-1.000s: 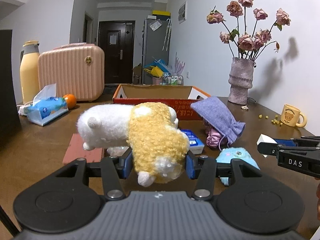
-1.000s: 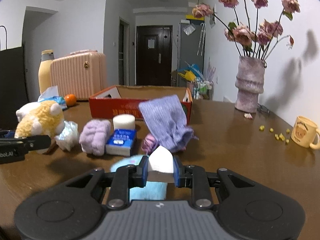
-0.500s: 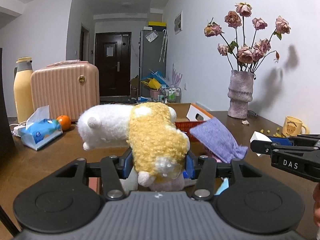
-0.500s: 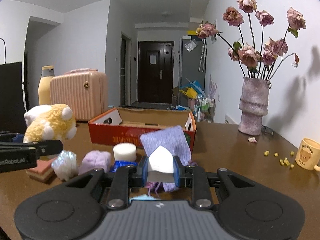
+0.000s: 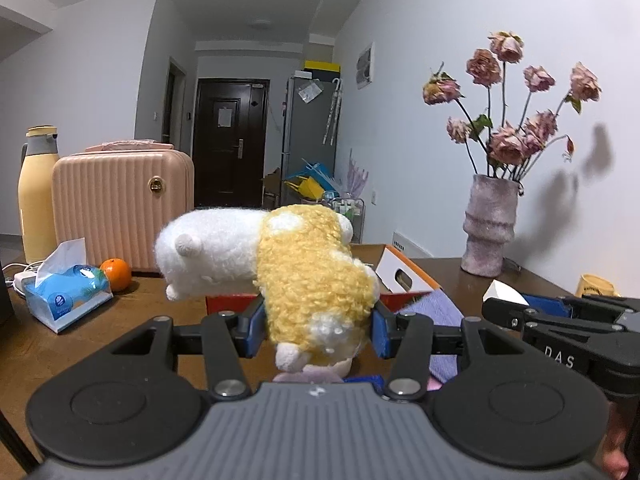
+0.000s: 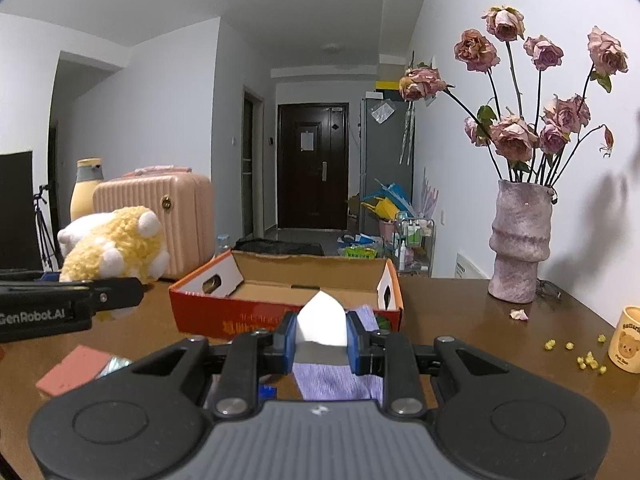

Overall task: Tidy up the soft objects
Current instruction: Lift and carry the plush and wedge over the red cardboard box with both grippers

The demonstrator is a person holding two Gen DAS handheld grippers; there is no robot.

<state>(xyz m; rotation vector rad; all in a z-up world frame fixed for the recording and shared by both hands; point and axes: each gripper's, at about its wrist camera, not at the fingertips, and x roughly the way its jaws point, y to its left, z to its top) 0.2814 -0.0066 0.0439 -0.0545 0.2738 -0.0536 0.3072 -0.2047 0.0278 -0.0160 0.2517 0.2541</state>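
My left gripper [image 5: 318, 328] is shut on a yellow and white plush toy [image 5: 304, 272] and holds it in the air above the table. The toy also shows in the right wrist view [image 6: 116, 244]. My right gripper [image 6: 321, 338] is shut on a white sponge block [image 6: 321, 326], raised in front of the open red cardboard box [image 6: 280, 312]. The box rim shows behind the plush in the left wrist view [image 5: 404, 276]. A purple knit pouch [image 6: 340, 376] lies on the table under the right gripper.
A pink suitcase [image 5: 120, 208], a yellow bottle [image 5: 38, 196], a tissue pack [image 5: 64, 294] and an orange [image 5: 115, 274] stand at the left. A vase of dried roses [image 6: 520, 240] and a bear mug [image 6: 626, 340] stand at the right. A red-brown pad [image 6: 74, 370] lies front left.
Both grippers have risen with their loads. The table objects have dropped low in both views and the box interior now shows.
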